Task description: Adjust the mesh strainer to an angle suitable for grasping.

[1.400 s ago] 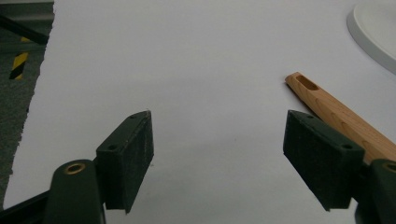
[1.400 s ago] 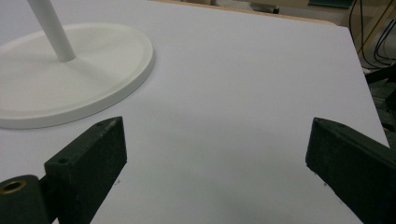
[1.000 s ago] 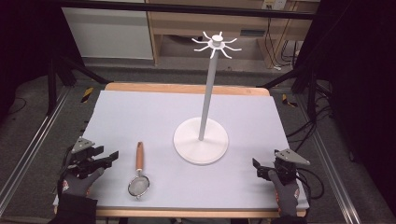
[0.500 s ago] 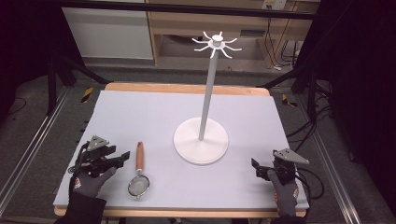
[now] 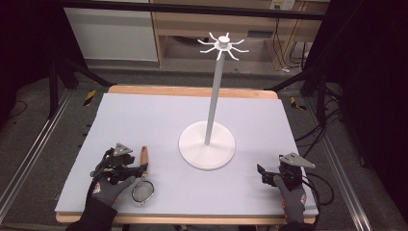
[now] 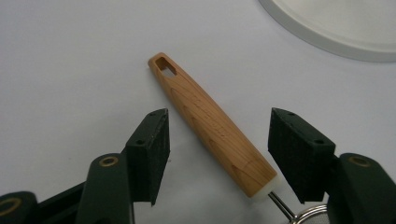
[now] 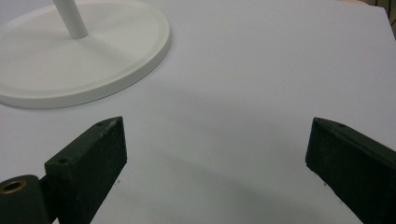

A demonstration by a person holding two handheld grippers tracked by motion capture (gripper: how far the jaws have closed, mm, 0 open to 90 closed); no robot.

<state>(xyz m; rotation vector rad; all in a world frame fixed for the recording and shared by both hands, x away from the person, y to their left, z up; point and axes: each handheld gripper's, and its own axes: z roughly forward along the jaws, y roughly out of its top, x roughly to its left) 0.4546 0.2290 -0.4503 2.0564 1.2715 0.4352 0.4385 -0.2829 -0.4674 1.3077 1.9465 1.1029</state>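
Note:
A small strainer lies flat on the table's near left, its wooden handle (image 5: 143, 156) pointing away from me and its mesh bowl (image 5: 143, 191) nearest me. My left gripper (image 5: 136, 169) reaches in from the left at the handle's lower end. In the left gripper view the handle (image 6: 205, 121) lies between the jaws of my left gripper (image 6: 219, 128). The jaws have just been closing, with a gap still showing on both sides, so the gripper is open. My right gripper (image 5: 264, 174) rests open at the near right with bare table between its jaws (image 7: 215, 135).
A white stand with a round base (image 5: 207, 150), a tall pole (image 5: 214, 96) and a ring of hooks (image 5: 223, 44) on top stands mid-table, between the two grippers. The base's rim (image 6: 336, 28) lies beyond the handle's far end. The table's front edge (image 5: 192, 217) is close behind both hands.
My left gripper has slid right across the table to the strainer's handle, and its jaws have narrowed around it. The strainer and my right gripper have stayed put.

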